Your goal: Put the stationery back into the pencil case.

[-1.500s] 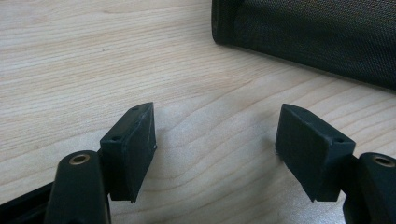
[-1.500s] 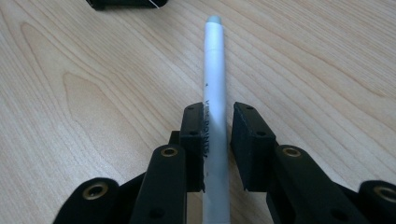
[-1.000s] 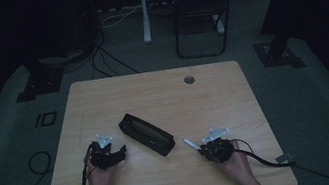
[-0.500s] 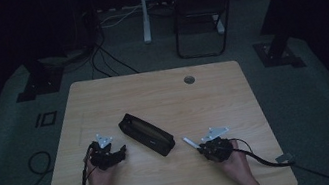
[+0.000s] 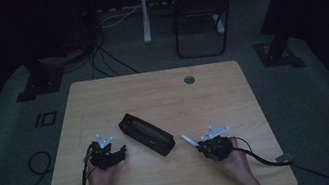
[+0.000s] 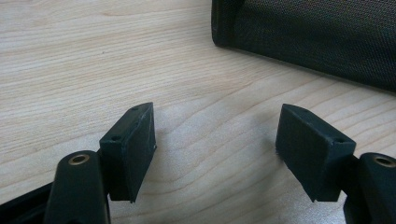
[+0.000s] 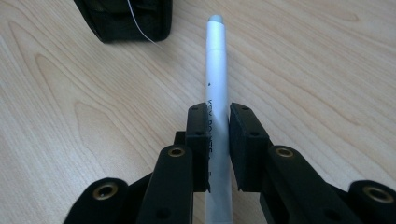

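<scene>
Right gripper [image 7: 218, 140] is clamping a white pen [image 7: 217, 84] at the bottom centre of the right gripper view, jaws squeezed onto the barrel from both sides. The pen is running straight up the frame along the jaw axis, grey tip toward the top, and the pads are biting the printed section with most of the length sticking out ahead. In the high view the same right gripper [image 5: 200, 143] is sitting lower right of centre, with the pen [image 5: 188, 139] poking out toward the upper left, tip just short of the black pouch [image 5: 146, 134].

Judgement on the pen: light, rigid, smooth round barrel, so it is likely slipping or rolling in the pads if the grip loosens. A hold nearer mid-barrel, across the diameter, is looking safest; the long overhang is giving leverage if the tip bumps anything.

Left gripper [image 6: 217, 154] is holding its jaws apart with nothing between them, bare wooden table [image 6: 70, 60] below. Beyond them, upper right of the left gripper view, the pouch's mesh side [image 6: 317, 37] is lying near but apart from the jaws. In the high view the left gripper [image 5: 122, 151] is sitting lower left of the pouch.

Pouch judgement: soft fabric, light, likely sagging when lifted; pinching an end or the top edge is looking better than squeezing the middle.
</scene>
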{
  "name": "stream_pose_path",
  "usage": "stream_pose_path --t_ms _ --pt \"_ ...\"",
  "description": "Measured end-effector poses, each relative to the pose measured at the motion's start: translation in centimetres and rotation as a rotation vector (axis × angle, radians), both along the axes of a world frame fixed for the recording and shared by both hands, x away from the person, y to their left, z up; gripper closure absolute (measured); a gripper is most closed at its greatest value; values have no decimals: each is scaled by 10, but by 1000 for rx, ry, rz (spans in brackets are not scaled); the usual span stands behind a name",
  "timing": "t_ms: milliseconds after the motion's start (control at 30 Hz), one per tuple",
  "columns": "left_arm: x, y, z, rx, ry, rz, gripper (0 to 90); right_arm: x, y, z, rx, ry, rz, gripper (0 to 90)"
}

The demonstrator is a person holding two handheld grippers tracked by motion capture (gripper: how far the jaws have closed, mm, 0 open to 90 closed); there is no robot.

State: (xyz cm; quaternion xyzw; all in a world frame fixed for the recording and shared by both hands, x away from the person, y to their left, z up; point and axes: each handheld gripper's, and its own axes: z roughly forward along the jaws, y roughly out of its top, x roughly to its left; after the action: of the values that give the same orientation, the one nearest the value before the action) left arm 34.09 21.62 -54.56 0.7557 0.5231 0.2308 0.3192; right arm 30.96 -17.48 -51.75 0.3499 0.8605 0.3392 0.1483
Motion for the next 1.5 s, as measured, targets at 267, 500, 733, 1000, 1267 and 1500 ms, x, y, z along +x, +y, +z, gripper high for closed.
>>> stream_pose_path --t_ms 267,500,733,1000,1267,1500 --pt "0 0 0 1 0 1 293 -1 2 5 4 -9 2 785" --pt "0 0 0 1 0 1 292 -1 0 10 13 -22 0 784" --pt "0 0 0 0 0 1 293 -1 -2 17 24 -35 -7 785" --pt "0 0 0 0 0 1 293 -1 4 32 27 -71 7 785" --pt "0 0 0 1 0 1 292 2 7 44 36 -95 9 785" --pt "0 0 0 0 0 0 292 4 8 51 40 -107 7 785"
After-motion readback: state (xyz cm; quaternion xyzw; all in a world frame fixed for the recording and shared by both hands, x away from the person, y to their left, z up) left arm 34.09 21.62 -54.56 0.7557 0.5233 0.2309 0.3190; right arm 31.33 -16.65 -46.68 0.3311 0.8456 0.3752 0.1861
